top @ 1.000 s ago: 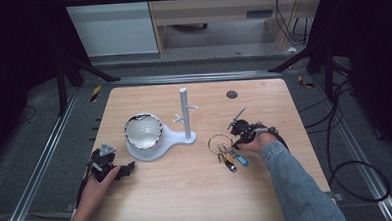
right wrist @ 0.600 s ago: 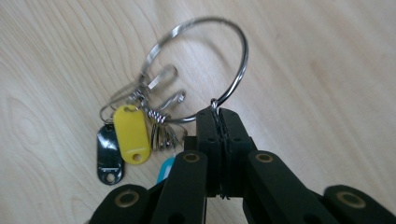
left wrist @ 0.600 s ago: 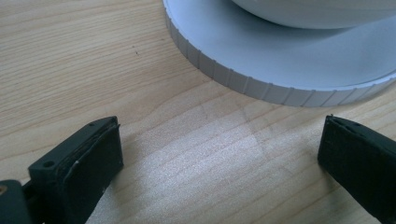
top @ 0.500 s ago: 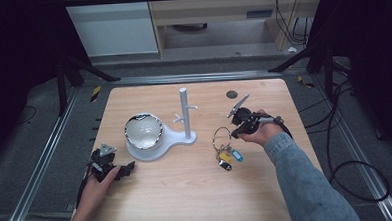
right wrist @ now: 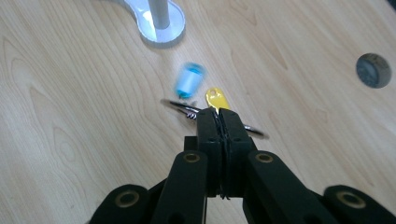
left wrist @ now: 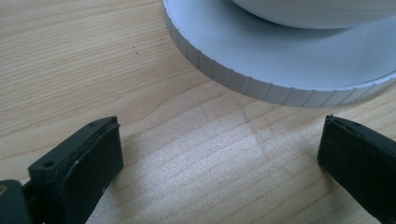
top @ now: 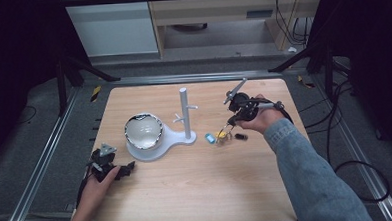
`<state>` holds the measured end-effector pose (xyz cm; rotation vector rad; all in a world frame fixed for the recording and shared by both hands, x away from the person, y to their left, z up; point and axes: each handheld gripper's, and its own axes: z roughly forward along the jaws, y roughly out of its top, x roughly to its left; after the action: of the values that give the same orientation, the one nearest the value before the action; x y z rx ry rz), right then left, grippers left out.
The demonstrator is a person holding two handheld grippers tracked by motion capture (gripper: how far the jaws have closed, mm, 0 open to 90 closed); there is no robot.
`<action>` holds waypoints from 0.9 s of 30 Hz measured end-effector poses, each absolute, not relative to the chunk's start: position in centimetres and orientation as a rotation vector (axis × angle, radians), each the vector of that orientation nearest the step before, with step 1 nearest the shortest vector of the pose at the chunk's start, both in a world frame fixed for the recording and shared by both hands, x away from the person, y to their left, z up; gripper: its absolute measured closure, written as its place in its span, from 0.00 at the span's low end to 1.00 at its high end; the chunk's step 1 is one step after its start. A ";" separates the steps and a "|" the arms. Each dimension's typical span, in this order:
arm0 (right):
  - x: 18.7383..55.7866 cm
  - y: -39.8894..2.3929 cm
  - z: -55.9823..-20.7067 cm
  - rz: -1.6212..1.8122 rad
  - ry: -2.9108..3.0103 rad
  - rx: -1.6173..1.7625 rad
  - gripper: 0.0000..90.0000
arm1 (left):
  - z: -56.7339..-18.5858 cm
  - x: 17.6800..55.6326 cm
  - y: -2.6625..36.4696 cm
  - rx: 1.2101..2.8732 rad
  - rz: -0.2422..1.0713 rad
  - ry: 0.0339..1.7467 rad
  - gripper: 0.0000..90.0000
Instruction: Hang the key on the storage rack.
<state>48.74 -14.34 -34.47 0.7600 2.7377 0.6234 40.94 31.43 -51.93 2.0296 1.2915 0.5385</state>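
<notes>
At the right of the high view, the right gripper (top: 230,120) is clenched on a key ring (right wrist: 187,109) lifted above the wooden table (top: 197,190); a blue tag (right wrist: 190,80) and a yellow tag (right wrist: 215,99) hang from it. Left of it, in mid-frame, stands a white stand (top: 185,113) with a bowl (top: 143,131). The left gripper (top: 126,167), lower left, rests released just beside the stand's base, its jaws wide apart.
</notes>
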 end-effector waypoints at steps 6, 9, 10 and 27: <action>48.8 -14.1 -33.1 0.632 2.724 0.747 0.98 | -51.9 40.9 31.4 2.029 0.539 1.292 0.00; 48.9 -13.7 -32.4 0.631 2.719 0.734 0.99 | -51.9 40.9 31.4 2.029 0.539 1.292 0.00; 48.8 -13.5 -31.7 0.631 2.710 0.726 0.99 | -51.9 40.9 31.4 2.030 0.539 1.292 0.00; 49.0 -11.0 -27.0 0.615 2.674 0.645 0.99 | -51.9 41.0 31.4 2.030 0.540 1.290 0.00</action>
<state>49.03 -11.00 -27.01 0.6449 2.6745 0.6155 40.95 31.44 -51.94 2.0299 1.2899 0.5404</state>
